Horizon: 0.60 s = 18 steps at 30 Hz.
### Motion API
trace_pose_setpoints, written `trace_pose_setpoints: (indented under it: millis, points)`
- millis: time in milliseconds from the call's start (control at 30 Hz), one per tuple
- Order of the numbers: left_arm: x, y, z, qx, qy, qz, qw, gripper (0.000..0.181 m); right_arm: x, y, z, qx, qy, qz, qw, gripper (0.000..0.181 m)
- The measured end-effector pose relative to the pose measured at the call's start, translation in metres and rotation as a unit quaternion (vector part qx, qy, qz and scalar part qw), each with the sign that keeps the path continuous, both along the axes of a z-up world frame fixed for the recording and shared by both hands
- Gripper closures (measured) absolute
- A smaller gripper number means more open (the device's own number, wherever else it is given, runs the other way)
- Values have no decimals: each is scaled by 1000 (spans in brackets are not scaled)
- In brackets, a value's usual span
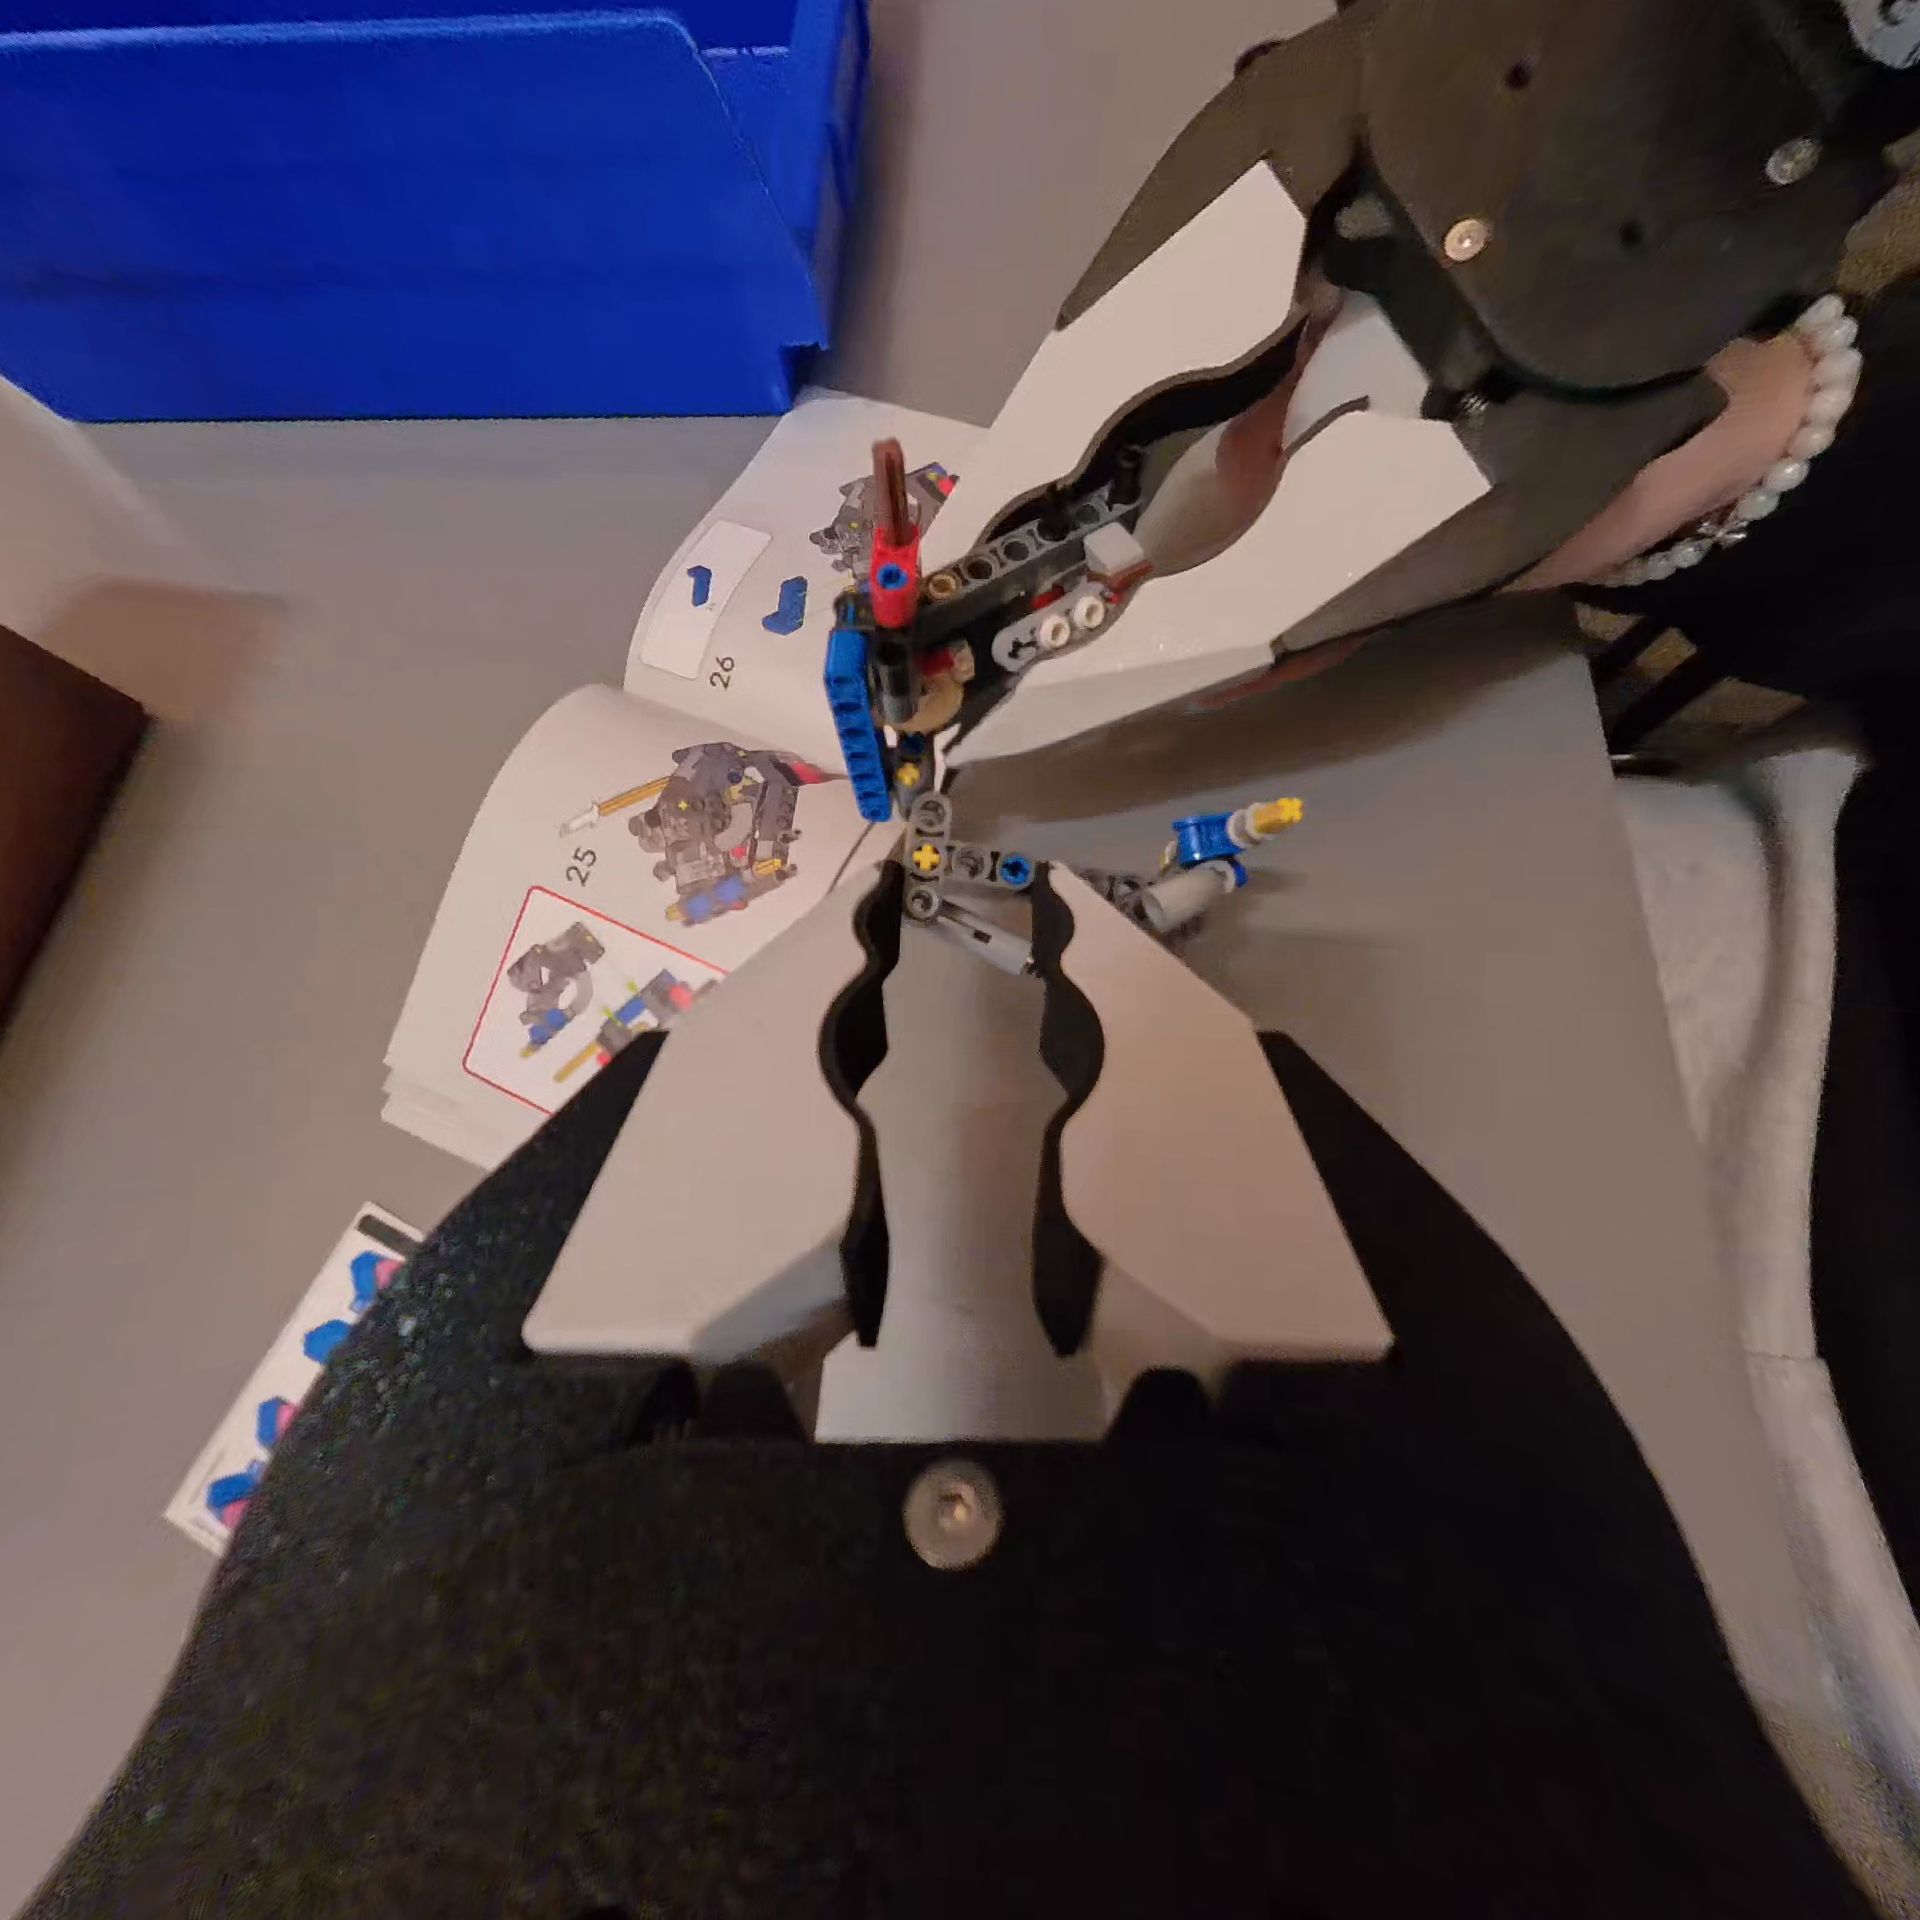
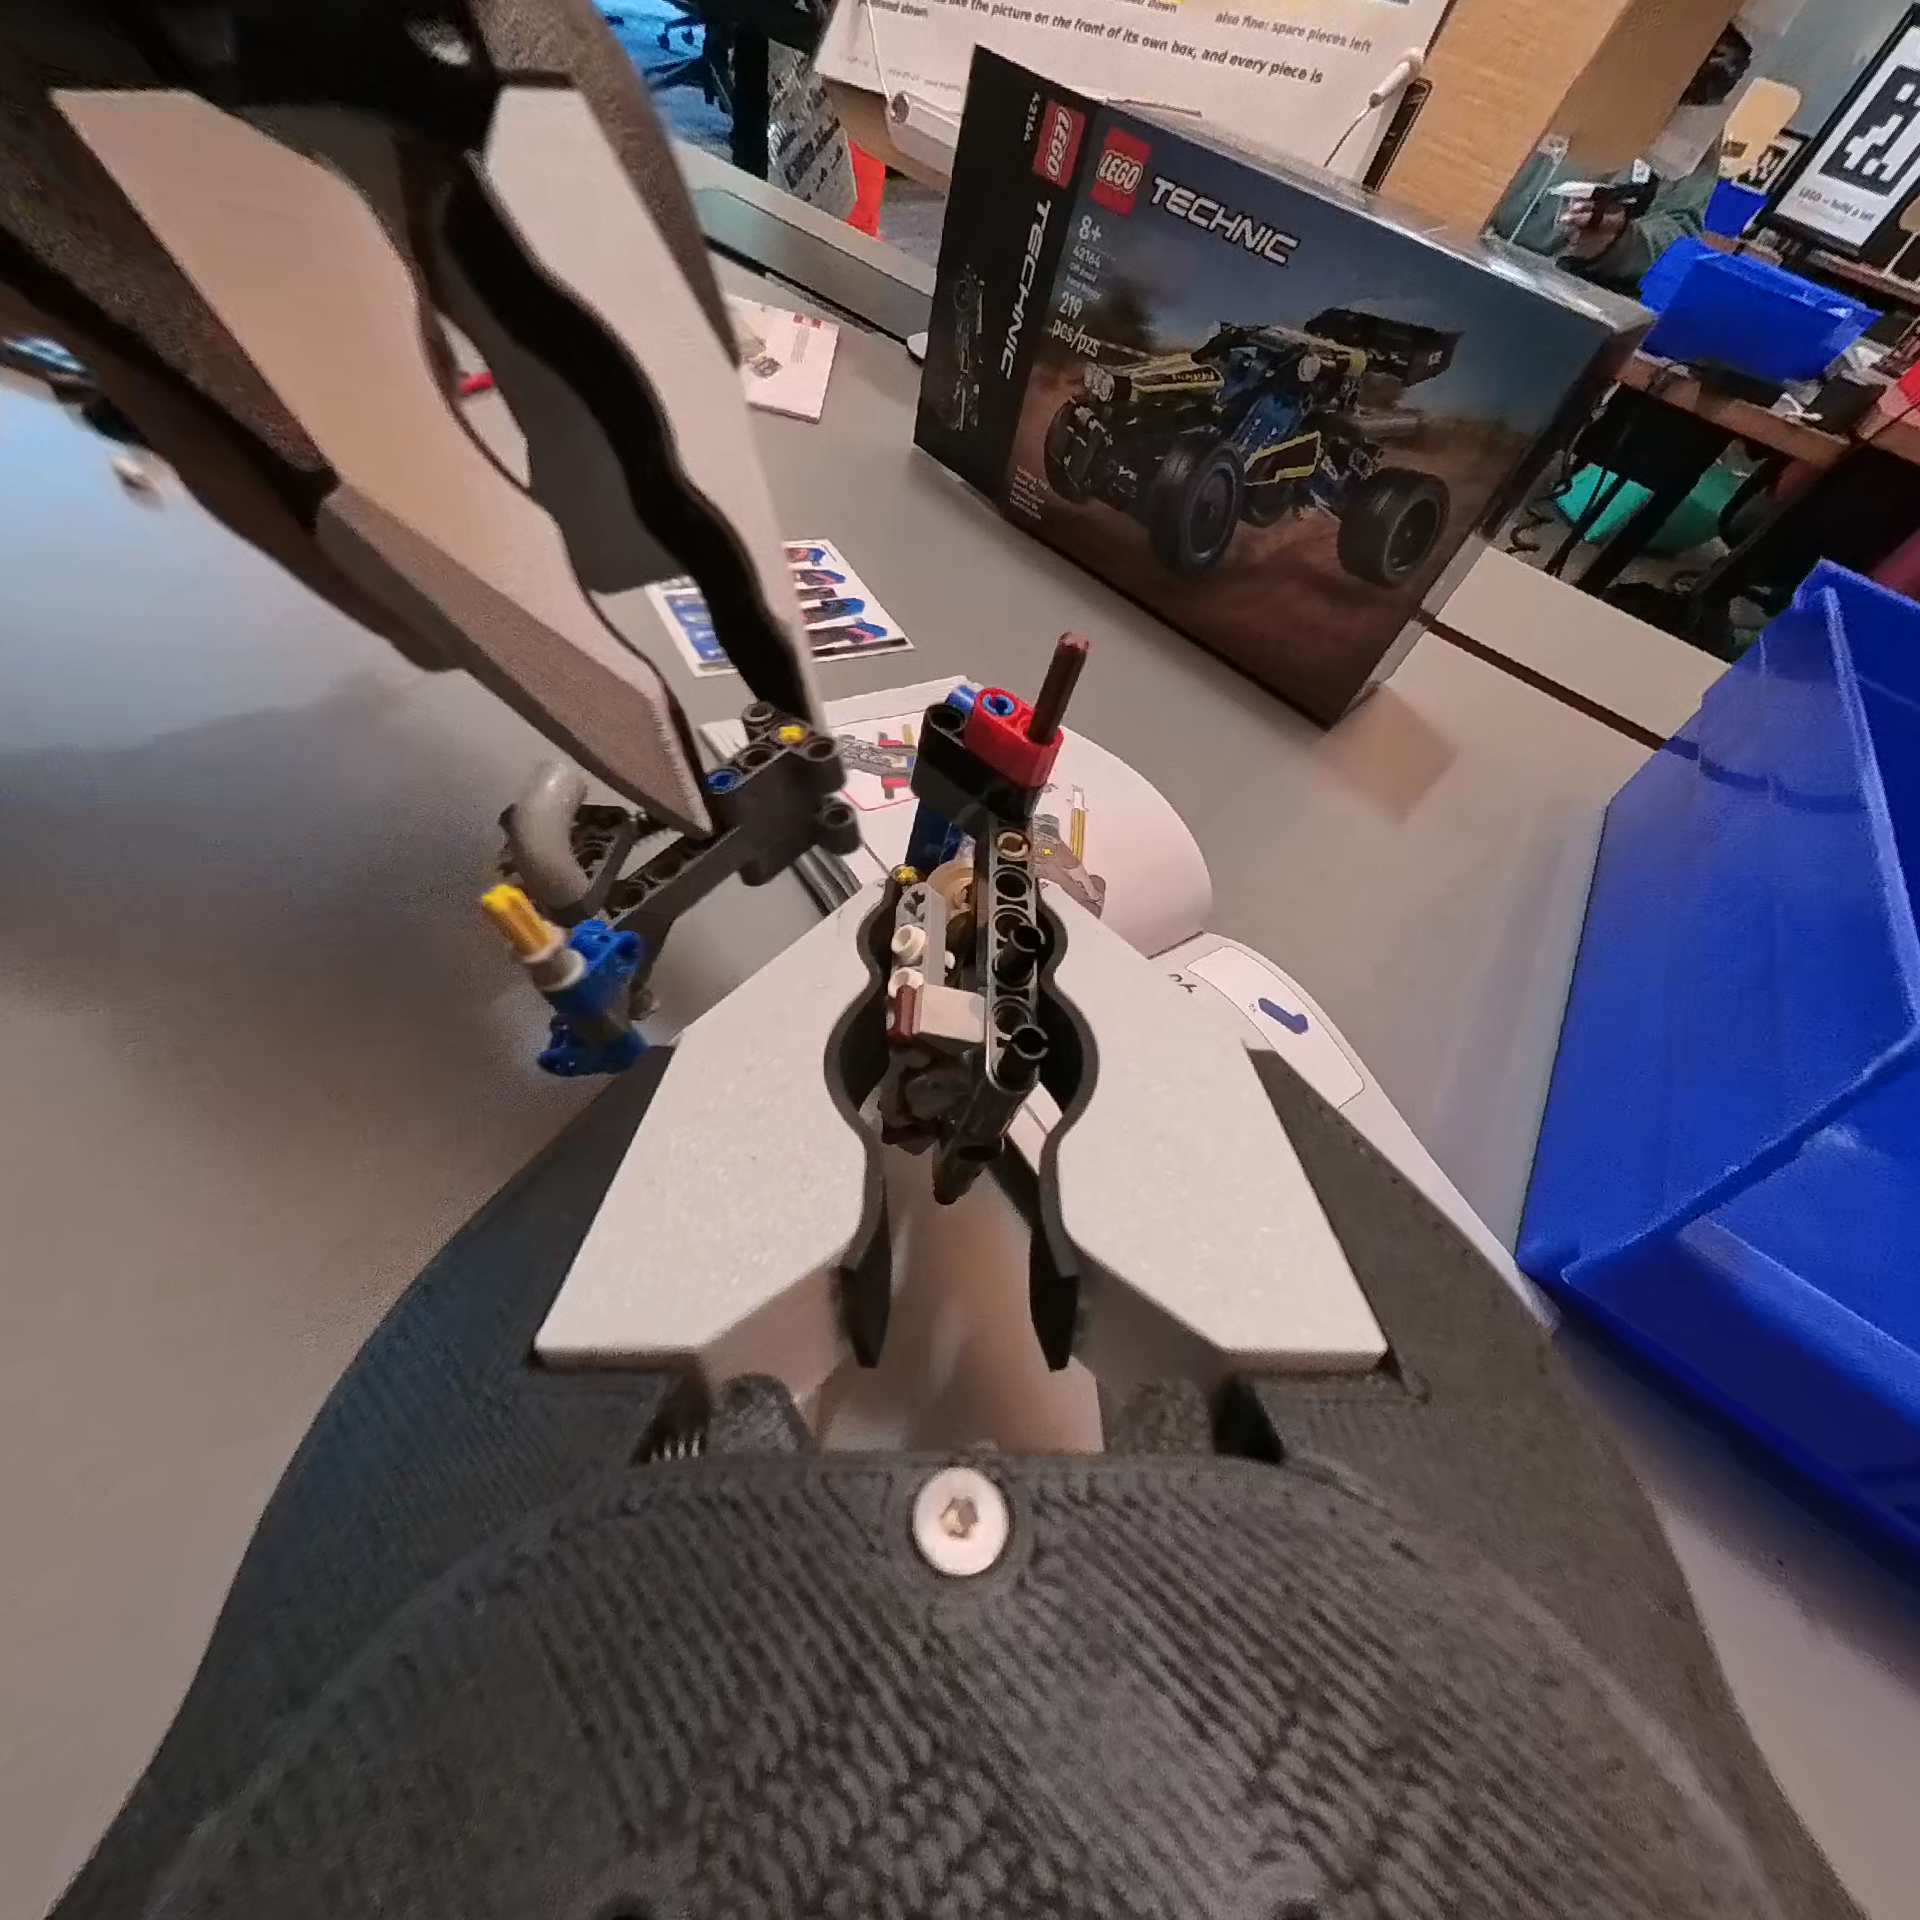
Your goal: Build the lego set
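Observation:
My right gripper (image 2: 971,914) is shut on the main Lego assembly (image 2: 997,935) of black beams, with a red connector (image 2: 1003,732) and a brown axle on top. It holds the assembly above the table. In the left wrist view this gripper (image 1: 966,613) comes in from the upper right, and the assembly (image 1: 904,644) shows a blue beam. My left gripper (image 1: 966,878) is shut on a dark grey sub-assembly (image 1: 940,862) whose far end carries a blue piece with a yellow axle (image 1: 1210,836). The sub-assembly's top end sits right at the blue beam's lower end. In the right wrist view the left gripper (image 2: 727,800) holds that sub-assembly (image 2: 769,790).
The open instruction booklet (image 1: 623,883) lies on the grey table under both builds. A sticker sheet (image 1: 281,1382) lies nearer. A blue bin (image 1: 416,208) stands beyond, also at the right wrist view's right (image 2: 1714,1039). The set's box (image 2: 1247,416) stands behind. A hand with a pearl bracelet (image 1: 1808,416) holds the right gripper. The gap from one gripper's tips to the other's is roughly 4 cm.

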<state>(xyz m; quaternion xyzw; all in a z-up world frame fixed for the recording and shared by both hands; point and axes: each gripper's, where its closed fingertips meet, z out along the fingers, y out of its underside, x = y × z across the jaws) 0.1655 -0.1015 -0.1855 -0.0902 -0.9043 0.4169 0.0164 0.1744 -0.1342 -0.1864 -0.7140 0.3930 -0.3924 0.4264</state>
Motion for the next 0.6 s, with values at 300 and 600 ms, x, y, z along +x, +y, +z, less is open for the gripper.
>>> trace_pose_setpoints:
  millis: [300, 600]
  points:
    - [-6, -8, 1, 44, 12, -15, 999, 159, -2, 5, 1, -23, 12, 12, 1000, 160]
    - [-7, -6, 0, 101, 66, -14, 993, 159, -5, 5, 0, 8, 16, 39, 999, 161]
